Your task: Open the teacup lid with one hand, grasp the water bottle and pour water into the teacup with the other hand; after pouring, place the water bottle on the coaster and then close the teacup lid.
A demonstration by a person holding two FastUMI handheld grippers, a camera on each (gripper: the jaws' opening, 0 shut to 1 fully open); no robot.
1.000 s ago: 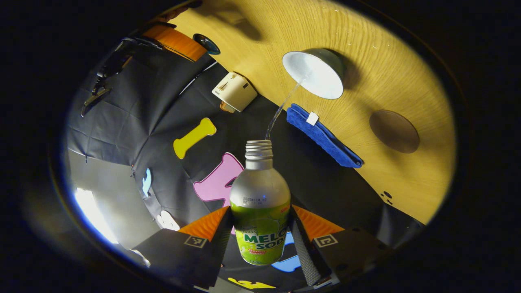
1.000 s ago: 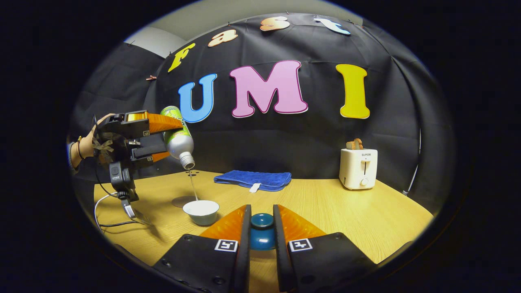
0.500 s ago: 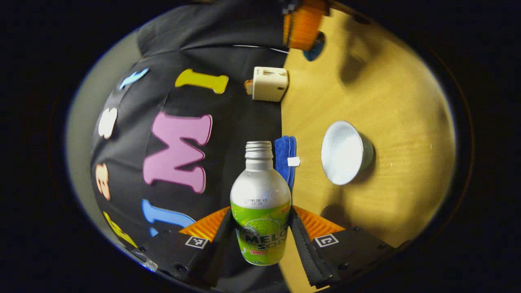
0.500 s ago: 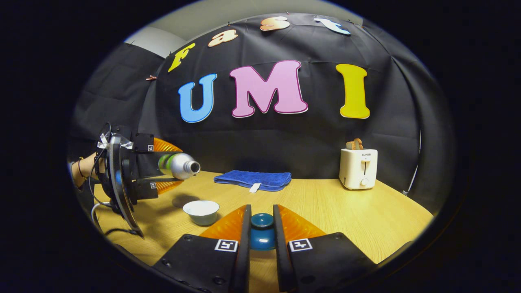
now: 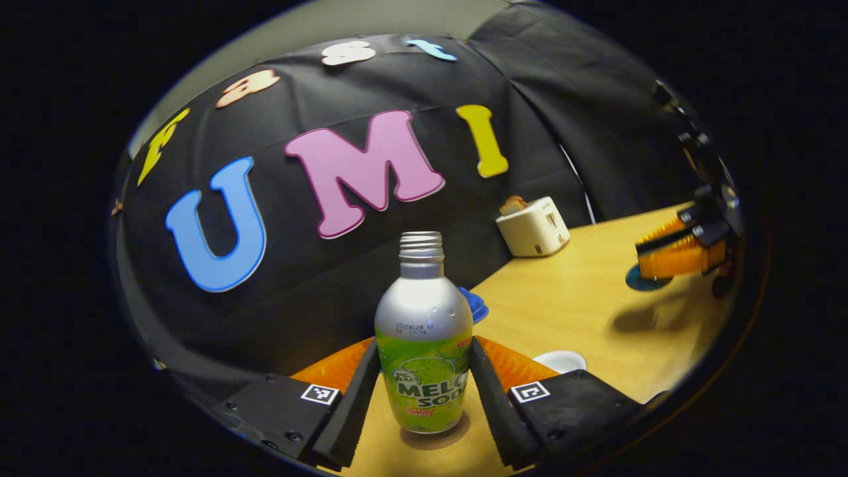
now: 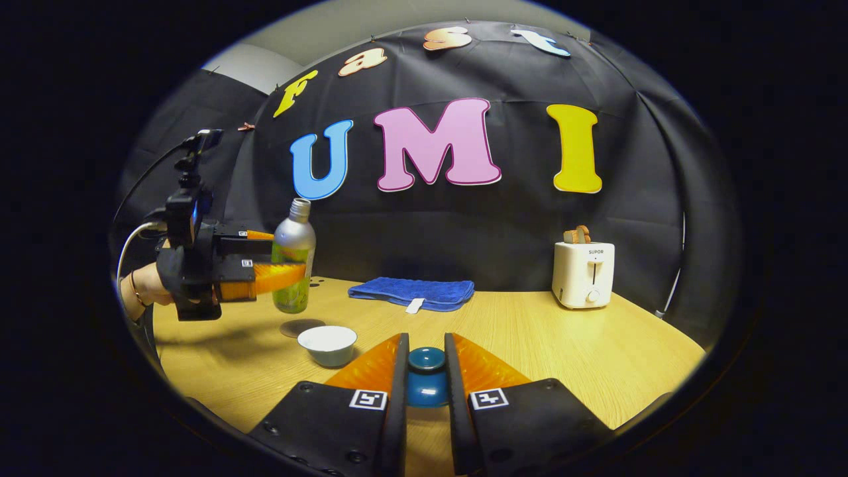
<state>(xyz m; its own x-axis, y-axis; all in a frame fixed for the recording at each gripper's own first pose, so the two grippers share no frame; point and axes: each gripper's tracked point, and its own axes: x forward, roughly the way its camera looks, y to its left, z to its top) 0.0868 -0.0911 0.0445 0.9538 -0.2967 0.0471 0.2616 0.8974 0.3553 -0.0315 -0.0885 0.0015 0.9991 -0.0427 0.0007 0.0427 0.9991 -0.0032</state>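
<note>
Reaching level from the side, the left gripper (image 6: 291, 278) clamps the upright, uncapped bottle (image 6: 293, 265) above the coaster (image 6: 299, 328), behind the open teacup (image 6: 327, 345). Low over the table (image 6: 563, 344), the right gripper (image 6: 424, 381) pinches the lid (image 6: 426, 377).

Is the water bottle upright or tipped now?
Upright: the water bottle stands vertical, neck up, between the left gripper's fingers.

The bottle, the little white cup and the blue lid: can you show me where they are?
bottle (image 5: 424, 331), left gripper view, on its silver shoulder above the green label.
white cup (image 6: 327, 339), right gripper view, on its pale inside.
blue lid (image 6: 426, 358), right gripper view, on its round knob between the fingers.
</note>
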